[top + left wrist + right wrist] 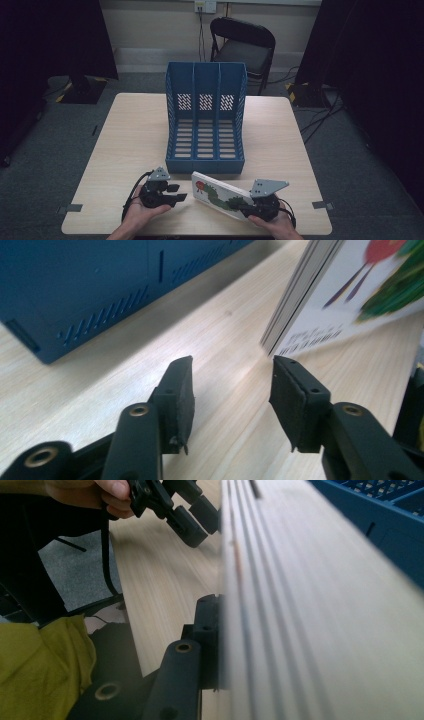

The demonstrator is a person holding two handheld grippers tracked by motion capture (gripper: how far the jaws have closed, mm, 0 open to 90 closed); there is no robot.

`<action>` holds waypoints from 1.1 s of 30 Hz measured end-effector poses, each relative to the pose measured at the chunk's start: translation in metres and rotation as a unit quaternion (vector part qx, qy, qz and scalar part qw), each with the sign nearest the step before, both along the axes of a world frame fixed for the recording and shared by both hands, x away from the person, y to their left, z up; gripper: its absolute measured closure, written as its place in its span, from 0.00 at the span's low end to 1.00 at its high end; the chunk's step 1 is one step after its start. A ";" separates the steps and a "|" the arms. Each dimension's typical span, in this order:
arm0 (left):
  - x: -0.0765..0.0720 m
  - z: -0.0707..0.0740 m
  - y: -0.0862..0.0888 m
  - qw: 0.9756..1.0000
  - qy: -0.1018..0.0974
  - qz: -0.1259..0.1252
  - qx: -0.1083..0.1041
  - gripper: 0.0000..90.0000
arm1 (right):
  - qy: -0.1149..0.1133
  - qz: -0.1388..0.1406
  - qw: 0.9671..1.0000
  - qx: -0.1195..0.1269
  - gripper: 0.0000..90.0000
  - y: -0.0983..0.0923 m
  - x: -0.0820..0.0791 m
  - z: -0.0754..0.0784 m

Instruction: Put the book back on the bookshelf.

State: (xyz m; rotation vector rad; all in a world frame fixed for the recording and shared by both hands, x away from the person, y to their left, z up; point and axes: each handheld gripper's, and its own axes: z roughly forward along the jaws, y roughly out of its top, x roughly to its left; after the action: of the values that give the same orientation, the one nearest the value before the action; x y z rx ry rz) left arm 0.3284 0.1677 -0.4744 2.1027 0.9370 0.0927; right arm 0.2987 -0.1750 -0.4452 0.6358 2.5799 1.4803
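Right gripper [246,206] is clamped on a book [217,194] near the table's [130,135] front edge, right of middle. The grip sits at the book's near right end; in the right gripper view one black jaw lies flat against the page block [300,605], the other is hidden behind the book. The book is tilted, its far left corner raised and pointing at the front of the file rack [205,116], not touching it. The cover shows a green caterpillar with a red head.

Left gripper [179,192] rests close to the front edge, left of middle, jaws aimed right at the book's free end. Jaws part open, nothing between them. In the left gripper view the pads [181,390] stand apart over bare table, and the book's corner [280,335] sits just past the tip of the right-hand jaw; touching or a hair apart, can't tell, probably apart.

The blue rack has three slots and stands mid-table, its back wall toward the far edge. A black folding chair [243,47] stands on the floor beyond the table's far edge. Each gripper is held by a bare hand [142,212] coming in from the bottom.
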 end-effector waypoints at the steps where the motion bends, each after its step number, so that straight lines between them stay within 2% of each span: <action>1: 0.000 0.000 0.001 1.000 0.000 0.000 0.000 0.55 | -0.002 -0.004 1.000 0.001 0.85 -0.001 0.000 0.002; 4: -0.002 0.001 0.003 1.000 -0.002 0.000 0.008 0.53 | -0.003 -0.007 1.000 0.003 0.85 -0.003 0.000 0.004; 5: -0.004 0.001 0.004 1.000 0.005 0.002 0.012 0.52 | -0.001 -0.008 1.000 0.008 0.85 -0.003 0.000 0.006; 7: -0.004 0.001 0.005 1.000 0.004 0.000 0.016 0.51 | -0.002 -0.004 1.000 0.008 0.85 -0.003 -0.001 0.010; 9: -0.003 0.002 0.008 0.999 0.007 0.001 0.032 0.50 | -0.005 -0.002 1.000 0.008 0.85 -0.002 -0.002 0.013; 12: -0.001 0.005 0.010 0.999 0.002 0.005 0.032 0.47 | -0.006 -0.002 1.000 0.012 0.85 -0.001 -0.002 0.016; 13: -0.002 0.006 0.012 0.999 0.000 -0.002 0.038 0.47 | -0.008 -0.002 1.000 0.013 0.85 -0.001 -0.002 0.017; 14: -0.003 0.008 0.019 0.998 -0.005 -0.006 0.054 0.45 | -0.010 -0.005 1.000 0.016 0.85 -0.002 -0.002 0.020; 15: -0.003 0.008 0.023 0.998 -0.003 -0.003 0.058 0.45 | -0.009 -0.006 1.000 0.018 0.85 -0.003 -0.002 0.021; 18: -0.002 0.009 0.032 0.998 -0.007 0.010 0.058 0.42 | -0.008 -0.009 1.000 0.020 0.85 -0.004 -0.001 0.023; 19: 0.000 0.009 0.040 0.998 -0.009 0.017 0.058 0.42 | 0.001 -0.011 0.999 0.032 0.85 -0.006 0.001 0.025; 21: 0.001 0.007 0.045 0.998 -0.009 0.020 0.062 0.41 | -0.011 -0.014 1.000 0.023 0.85 -0.006 -0.001 0.028; 22: 0.001 0.005 0.048 0.998 -0.010 0.025 0.064 0.40 | -0.009 -0.012 1.000 0.027 0.85 -0.007 -0.001 0.030; 25: 0.002 -0.001 0.056 0.997 -0.007 0.042 0.070 0.39 | -0.015 -0.015 0.999 0.031 0.85 -0.007 -0.001 0.035; 27: 0.003 -0.003 0.060 0.995 -0.010 0.060 0.080 0.39 | -0.016 -0.017 0.999 0.034 0.85 -0.007 -0.001 0.039; 28: 0.003 -0.003 0.060 0.995 -0.010 0.060 0.080 0.39 | -0.016 -0.017 0.999 0.034 0.85 -0.007 -0.001 0.039; 30: 0.004 -0.005 0.064 0.993 -0.029 0.076 0.082 0.39 | -0.021 -0.019 0.999 0.040 0.85 -0.007 0.000 0.045; 31: 0.006 -0.007 0.067 0.992 -0.048 0.076 0.084 0.39 | -0.025 -0.022 0.999 0.041 0.85 -0.007 0.000 0.047; 32: 0.006 -0.007 0.067 0.992 -0.048 0.076 0.084 0.39 | -0.025 -0.022 0.999 0.041 0.85 -0.007 0.000 0.047; 33: 0.009 -0.012 0.067 0.990 -0.043 0.077 0.106 0.38 | -0.031 -0.022 0.999 0.039 0.85 -0.007 0.001 0.052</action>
State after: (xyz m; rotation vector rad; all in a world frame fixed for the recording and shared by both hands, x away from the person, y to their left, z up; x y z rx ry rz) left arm 0.3371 0.2348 -0.4863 2.1972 1.0761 0.3740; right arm 0.2997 -0.1817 -0.3929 0.6405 2.4564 1.5677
